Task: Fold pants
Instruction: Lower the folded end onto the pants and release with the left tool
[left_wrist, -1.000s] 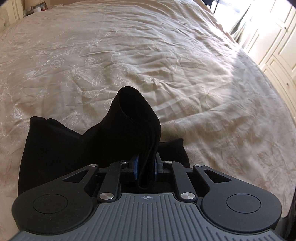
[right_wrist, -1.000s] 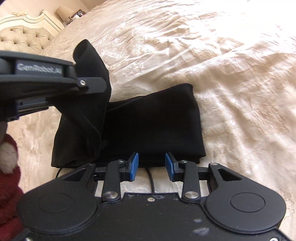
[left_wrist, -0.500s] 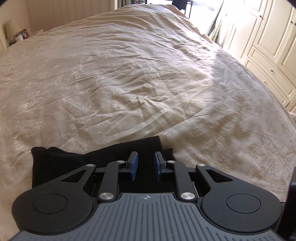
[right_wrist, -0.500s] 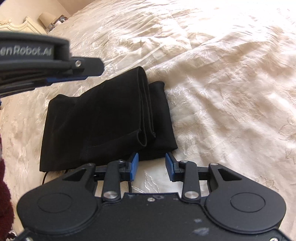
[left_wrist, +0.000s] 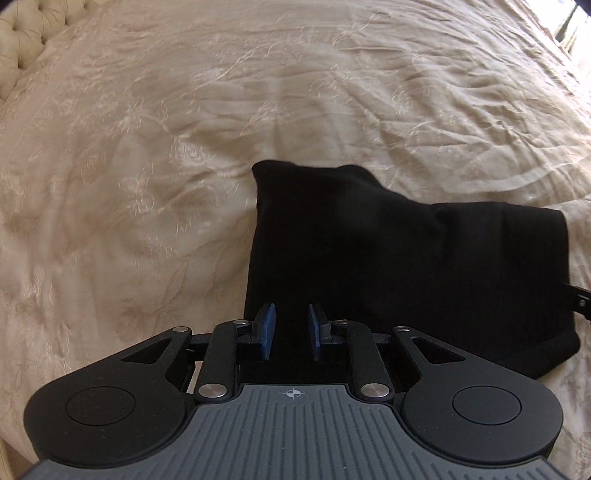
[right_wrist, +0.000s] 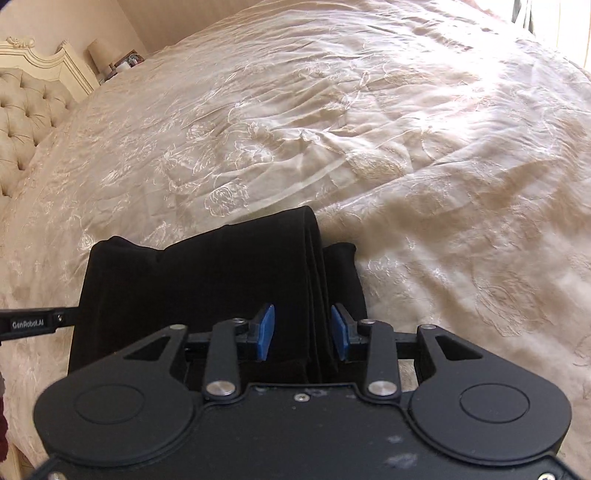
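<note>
Right gripper (right_wrist: 302, 332), open and empty, is hovering over folded pants (right_wrist: 207, 280); soft, limp cloth, best pinched at stacked right edge.

We've got a big bed (right_wrist: 369, 129) with a cream embroidered bedspread (left_wrist: 147, 147), pretty wrinkled. A tufted beige headboard (right_wrist: 26, 122) with a carved cream frame sits at the far left corner, a lamp (right_wrist: 99, 51) beside it. Bright light washes the bed's right edge.
</note>
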